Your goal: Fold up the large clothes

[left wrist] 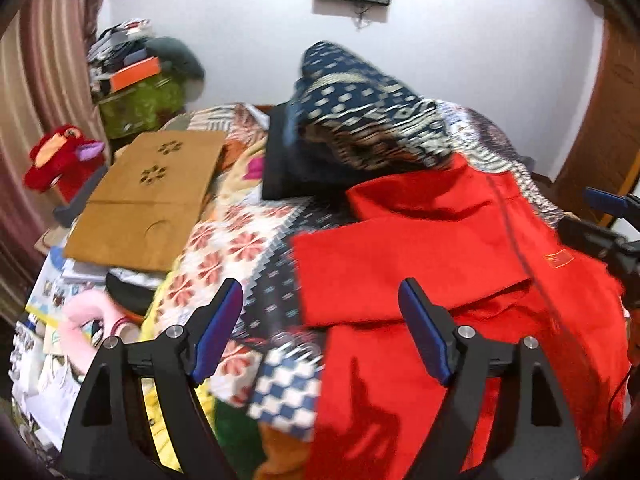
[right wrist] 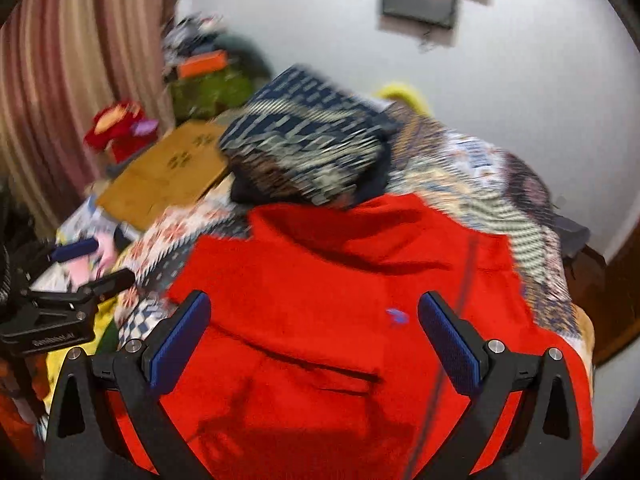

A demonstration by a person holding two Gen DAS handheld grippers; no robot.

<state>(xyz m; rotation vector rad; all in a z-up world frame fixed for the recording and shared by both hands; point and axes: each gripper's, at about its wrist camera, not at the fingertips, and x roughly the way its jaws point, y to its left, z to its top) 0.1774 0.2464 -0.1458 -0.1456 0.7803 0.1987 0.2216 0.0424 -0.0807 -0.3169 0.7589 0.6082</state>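
Observation:
A large red garment (left wrist: 460,280) lies spread on the patterned bedspread (left wrist: 240,248), one sleeve folded across its body. It fills the right wrist view (right wrist: 340,320) too. My left gripper (left wrist: 320,300) is open and empty above the garment's left edge. My right gripper (right wrist: 314,312) is open and empty above the garment's middle. The right gripper also shows at the right edge of the left wrist view (left wrist: 600,220), and the left gripper at the left edge of the right wrist view (right wrist: 84,264).
A blue and white patterned bundle (left wrist: 360,112) lies on a dark cushion (left wrist: 280,160) behind the garment. A brown cardboard sheet (left wrist: 148,196) lies at the bed's left. A red soft toy (left wrist: 60,160), clutter and a striped curtain (left wrist: 48,80) stand at the left.

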